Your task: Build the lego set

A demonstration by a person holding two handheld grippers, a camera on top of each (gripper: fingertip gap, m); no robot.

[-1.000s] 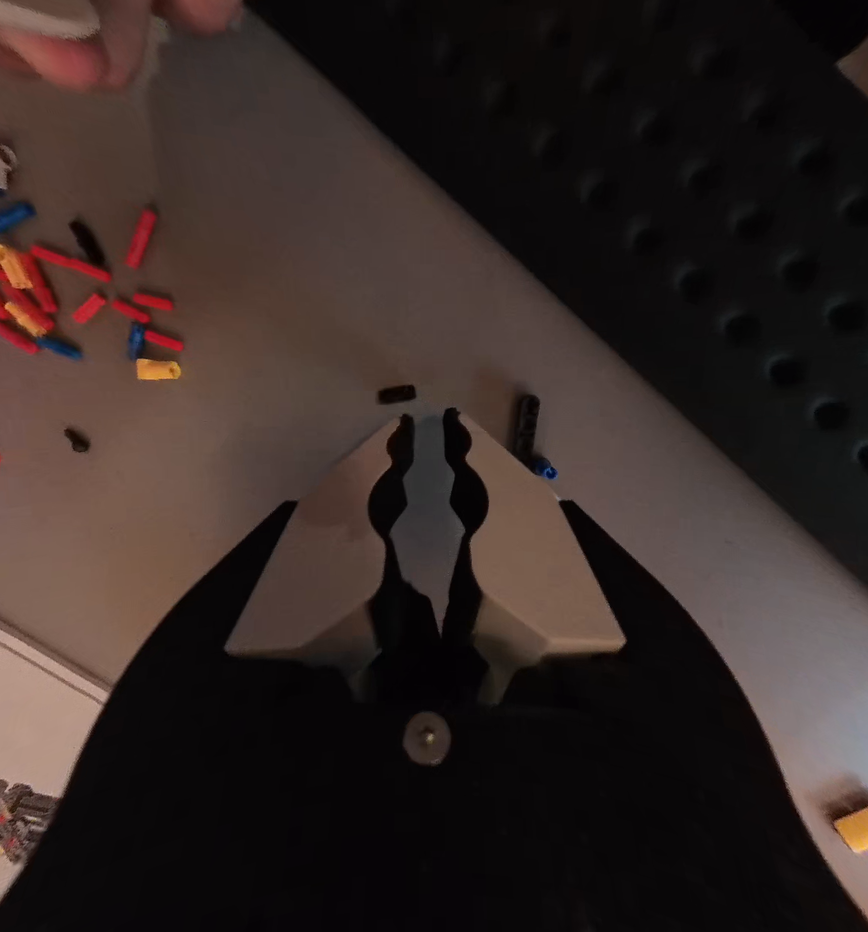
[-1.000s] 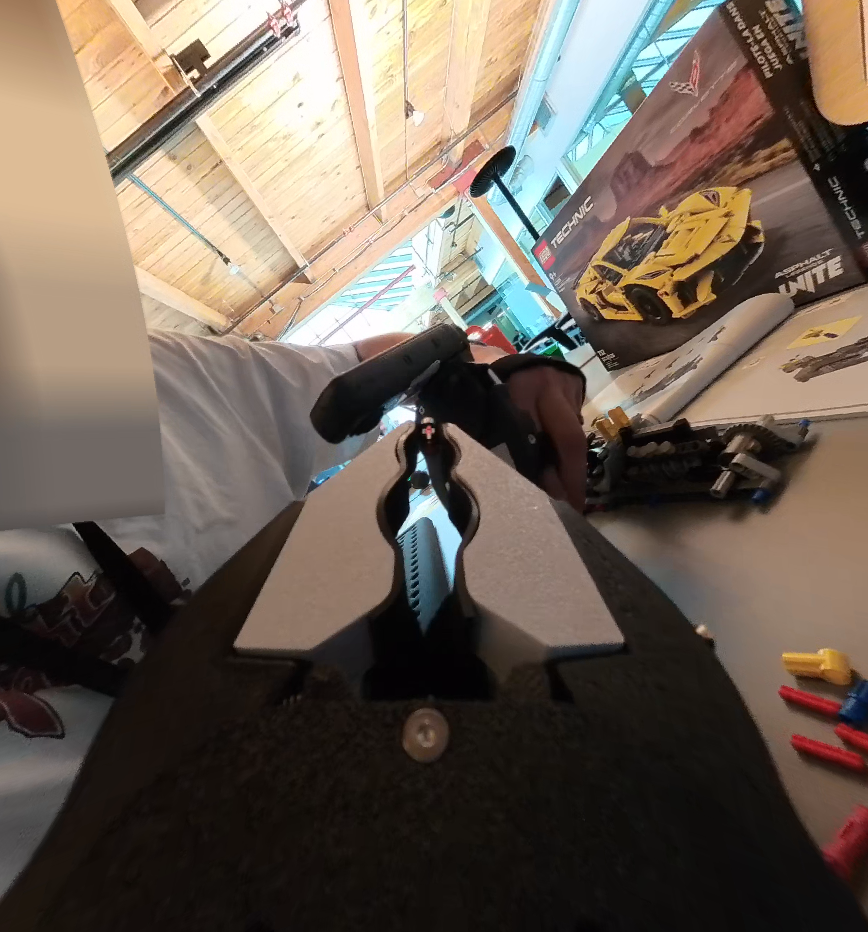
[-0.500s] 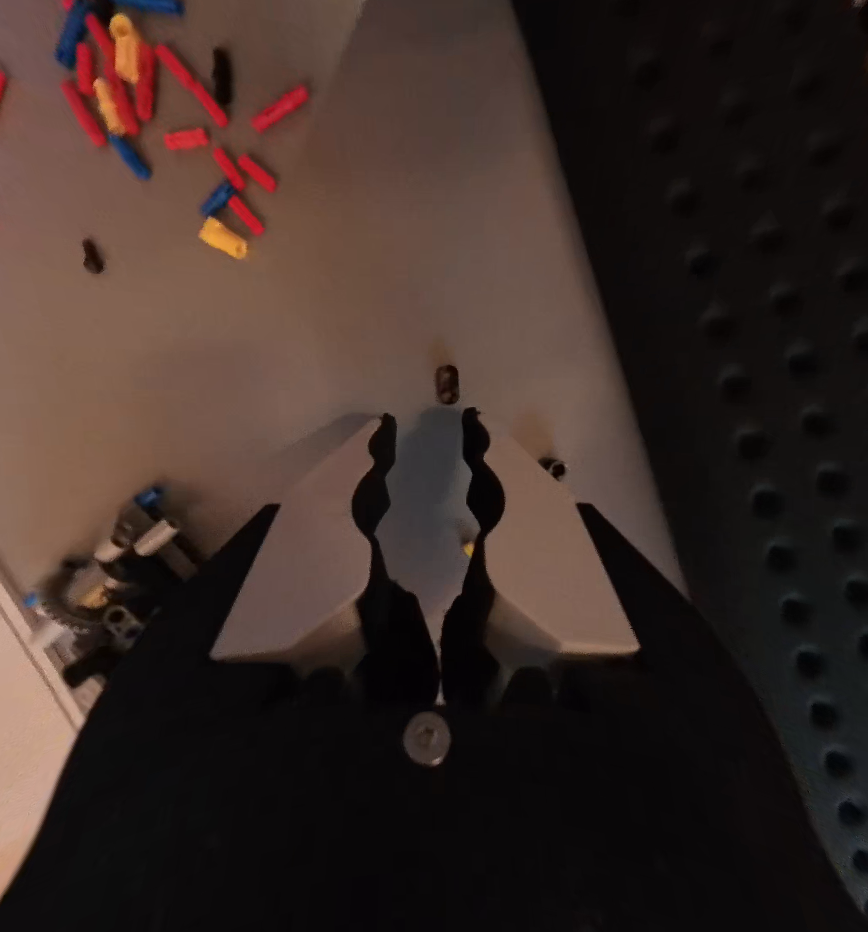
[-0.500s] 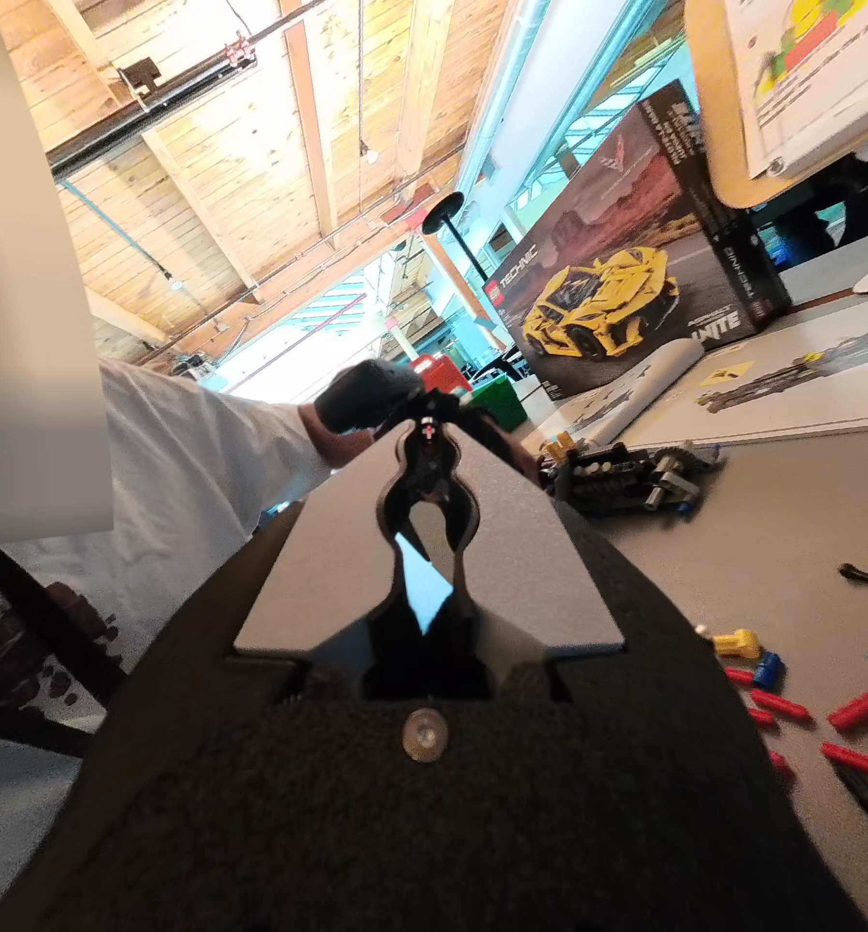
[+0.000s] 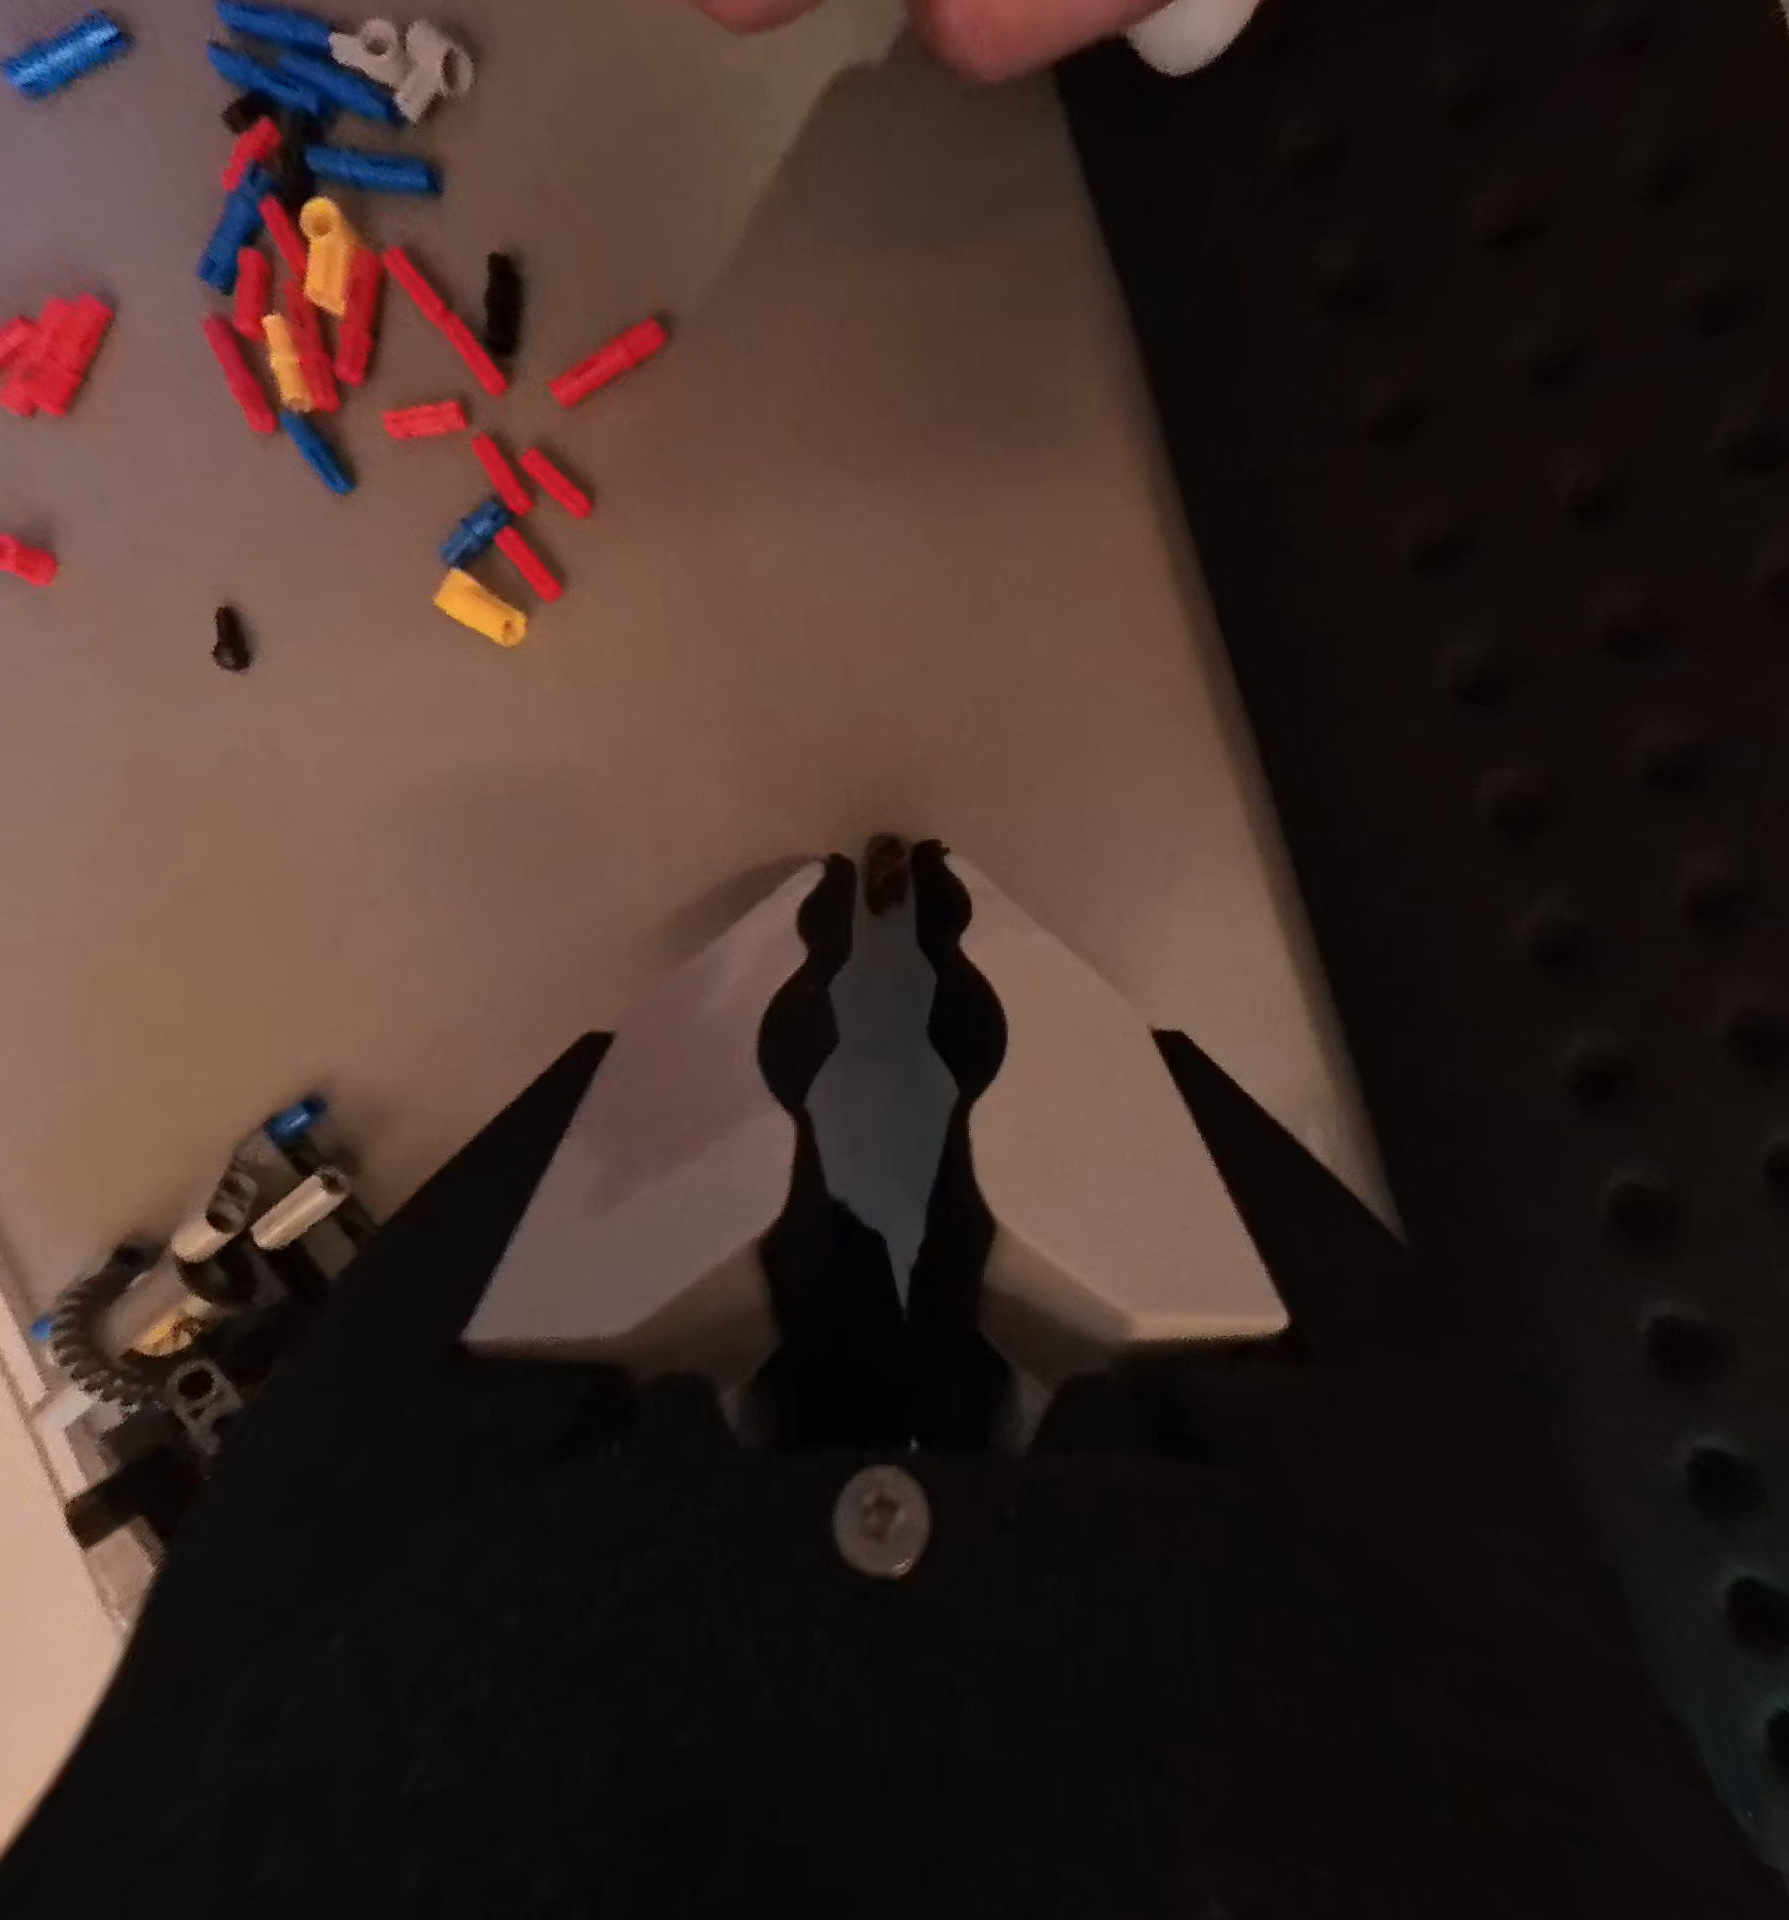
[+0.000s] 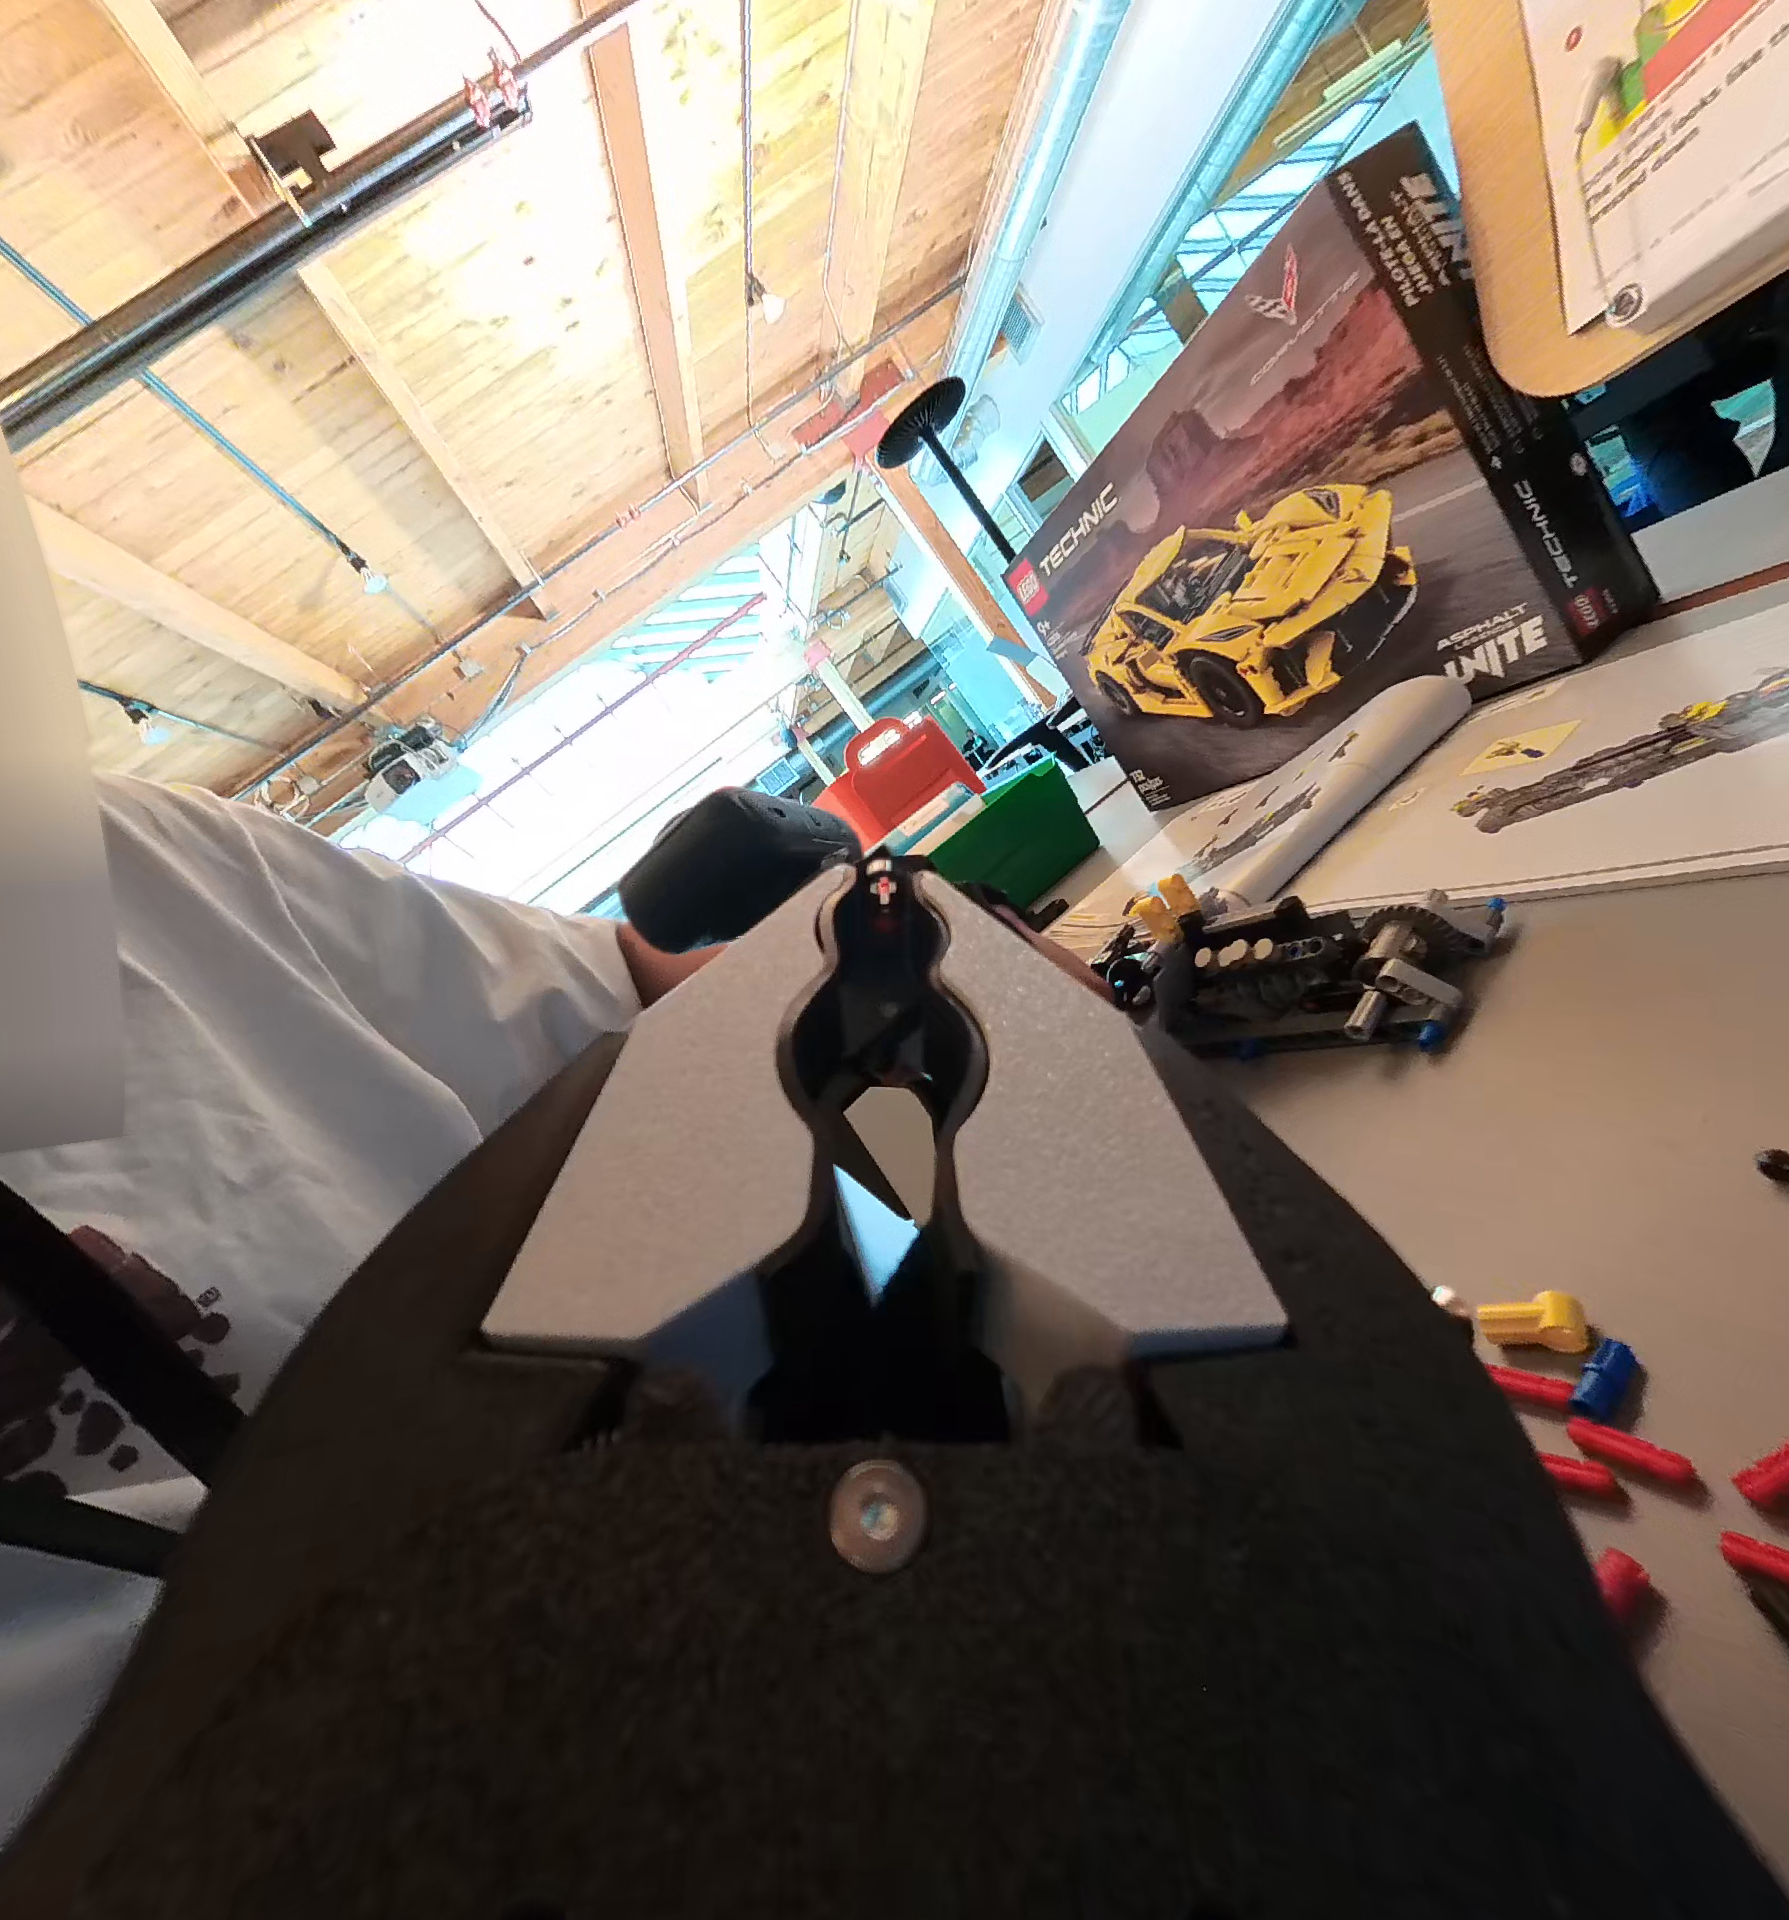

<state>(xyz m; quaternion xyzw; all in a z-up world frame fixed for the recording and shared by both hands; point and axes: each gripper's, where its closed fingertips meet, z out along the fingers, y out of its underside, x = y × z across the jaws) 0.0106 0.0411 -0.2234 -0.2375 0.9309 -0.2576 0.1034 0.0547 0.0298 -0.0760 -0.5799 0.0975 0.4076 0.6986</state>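
In the left wrist view my left gripper point(image 5: 884, 871) points down at the grey table point(image 5: 661, 779). Its tips are closed in on either side of a small black pin point(image 5: 885, 875) that lies on the table. In the right wrist view my right gripper point(image 6: 882, 883) is raised and shut on a small black piece with a red and white mark point(image 6: 882, 889). The partly built dark model with a grey gear point(image 6: 1305, 977) stands on the table beyond it and also shows at the lower left of the left wrist view point(image 5: 173, 1299).
Loose red, blue, yellow and black pins point(image 5: 350, 312) lie scattered at upper left; they also show at the right of the right wrist view point(image 6: 1648, 1455). A black dimpled mat point(image 5: 1544, 623) lies past the table edge. The set's box point(image 6: 1337, 540) and open instruction booklet point(image 6: 1596, 790) lie behind the model. A person's fingers point(image 5: 973, 31) are at the top. Tip to tip, the grippers are about 15 cm apart.
My left gripper has moved forward so the black pin now sits between its tips, and the jaws have narrowed onto it. My right gripper still holds its piece and has tilted slightly.
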